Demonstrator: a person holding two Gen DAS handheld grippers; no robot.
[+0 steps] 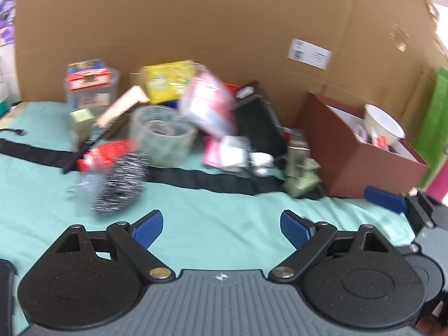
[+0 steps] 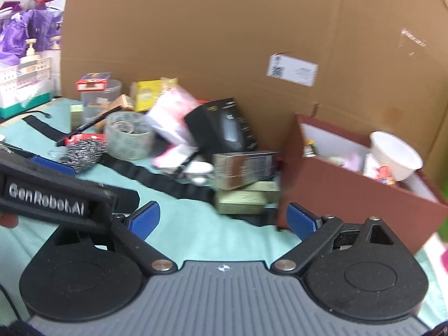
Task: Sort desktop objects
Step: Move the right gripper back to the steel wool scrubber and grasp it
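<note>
A pile of desktop objects lies on the teal cloth (image 1: pixel 218 210): a steel scourer (image 1: pixel 123 182), a tape roll (image 1: pixel 165 137), a pink packet (image 1: pixel 208 103), a black box (image 1: pixel 260 123), a yellow box (image 1: pixel 168 78) and greenish boxes (image 1: pixel 301 176). A brown box (image 1: pixel 361 156) at the right holds a white cup (image 1: pixel 383 123). My left gripper (image 1: pixel 221 228) is open and empty, short of the pile. My right gripper (image 2: pixel 224 221) is open and empty, near the greenish boxes (image 2: pixel 243 198) and the brown box (image 2: pixel 358 196). The right gripper's finger shows at the left wrist view's right edge (image 1: pixel 386 198).
A tall cardboard wall (image 1: pixel 224 22) stands behind the pile. A black strap (image 1: pixel 196 179) runs across the cloth. A clear tub (image 1: pixel 92 89) stands at the back left. The left gripper's body (image 2: pixel 50 193) crosses the right wrist view's left side.
</note>
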